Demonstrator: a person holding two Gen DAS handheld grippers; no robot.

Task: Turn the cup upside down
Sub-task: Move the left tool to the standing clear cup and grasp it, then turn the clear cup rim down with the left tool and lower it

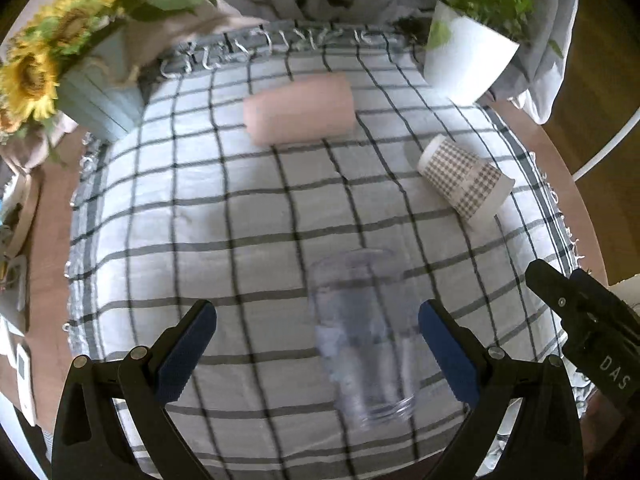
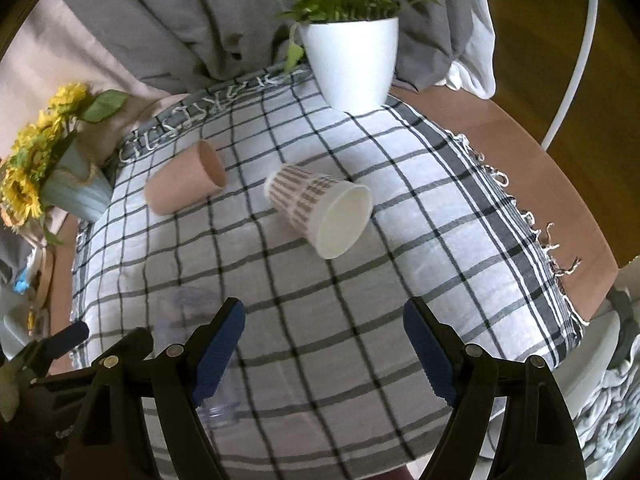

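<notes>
Cups (image 2: 320, 212) inside cloth (image 2: 460, 208) edges

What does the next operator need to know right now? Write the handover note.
Left hand-held gripper: open, empty, its fingers either side of the clear glass without touching.
Right hand-held gripper: open, empty, above bare checked cloth.
Clear glass: near edge of the cloth, blurred; whether it stands or lies on its side cannot be told.
Patterned paper cup: on its side, mid-cloth, mouth toward the right gripper.
Pink cup: on its side, further back, near the sunflower pot.
Done: no cup is mouth down.
Left: grasp a cup, turn it mouth down, set it on the cloth.
</notes>
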